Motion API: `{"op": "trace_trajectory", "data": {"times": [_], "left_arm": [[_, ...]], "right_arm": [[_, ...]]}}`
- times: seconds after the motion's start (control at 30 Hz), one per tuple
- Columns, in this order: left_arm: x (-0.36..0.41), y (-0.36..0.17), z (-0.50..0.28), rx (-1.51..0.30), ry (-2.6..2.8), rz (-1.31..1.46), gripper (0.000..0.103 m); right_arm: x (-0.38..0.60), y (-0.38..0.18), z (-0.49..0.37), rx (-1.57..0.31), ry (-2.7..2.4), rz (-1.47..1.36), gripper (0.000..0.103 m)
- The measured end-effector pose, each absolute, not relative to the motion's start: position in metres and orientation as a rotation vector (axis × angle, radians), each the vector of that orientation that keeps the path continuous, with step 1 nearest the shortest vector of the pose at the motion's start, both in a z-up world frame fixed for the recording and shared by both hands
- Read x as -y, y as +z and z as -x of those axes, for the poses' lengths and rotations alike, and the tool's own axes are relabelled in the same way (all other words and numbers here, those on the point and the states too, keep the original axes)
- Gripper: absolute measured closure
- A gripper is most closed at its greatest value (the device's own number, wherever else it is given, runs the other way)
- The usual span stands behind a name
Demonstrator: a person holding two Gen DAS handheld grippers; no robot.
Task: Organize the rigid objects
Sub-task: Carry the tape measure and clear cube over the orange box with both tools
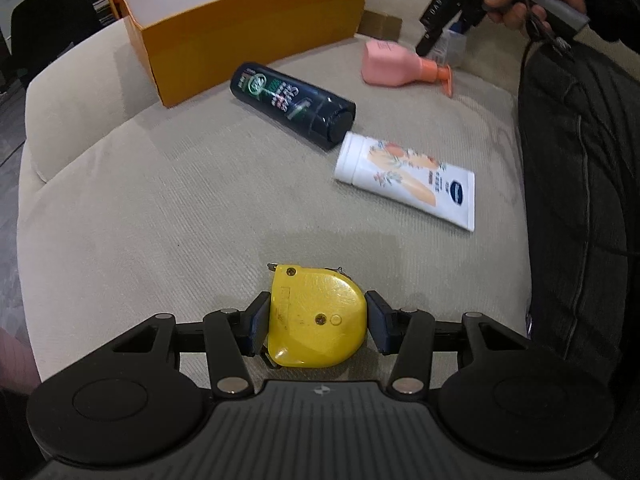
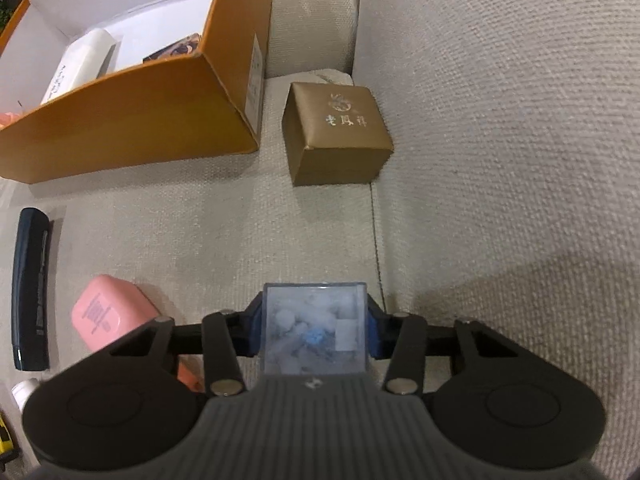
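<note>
My left gripper (image 1: 318, 322) is shut on a yellow tape measure (image 1: 316, 316), low over the beige sofa seat (image 1: 160, 200). My right gripper (image 2: 314, 330) is shut on a clear plastic box (image 2: 316, 328) and holds it above the seat; it also shows in the left wrist view (image 1: 444, 38) at the far right. An orange storage box (image 2: 132, 120) stands at the back; it holds a white item (image 2: 82, 64) and a dark item (image 2: 176, 50). A dark bottle (image 1: 294, 104), a white tube (image 1: 408, 178) and a pink pump bottle (image 1: 394, 64) lie on the seat.
A brown gift box (image 2: 336, 132) sits beside the orange box by the backrest. A dark padded jacket (image 1: 580, 200) lies along the right edge of the seat. The sofa's left edge drops to the floor (image 1: 8, 160).
</note>
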State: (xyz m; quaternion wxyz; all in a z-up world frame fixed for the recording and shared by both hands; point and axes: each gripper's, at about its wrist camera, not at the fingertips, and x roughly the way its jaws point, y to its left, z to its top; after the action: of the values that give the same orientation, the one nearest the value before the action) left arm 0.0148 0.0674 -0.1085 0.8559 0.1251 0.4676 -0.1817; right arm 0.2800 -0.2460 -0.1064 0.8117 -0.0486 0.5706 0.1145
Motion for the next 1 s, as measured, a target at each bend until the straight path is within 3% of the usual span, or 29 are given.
{"op": "trace_trajectory", "data": {"times": [0.63,1.0], "left_arm": [[-0.074,-0.078,-0.029,-0.903,-0.288,-0.192,0.046],[-0.065,-0.032,-0.075,-0.813,-0.280,-0.199,0.046]], "right_arm": [[0.249,-0.058,-0.253,-1.121,0.301,0.098,0.056],[0.235,-0.023,-0.239,-1.040,0.388,0.104,0.056]]}}
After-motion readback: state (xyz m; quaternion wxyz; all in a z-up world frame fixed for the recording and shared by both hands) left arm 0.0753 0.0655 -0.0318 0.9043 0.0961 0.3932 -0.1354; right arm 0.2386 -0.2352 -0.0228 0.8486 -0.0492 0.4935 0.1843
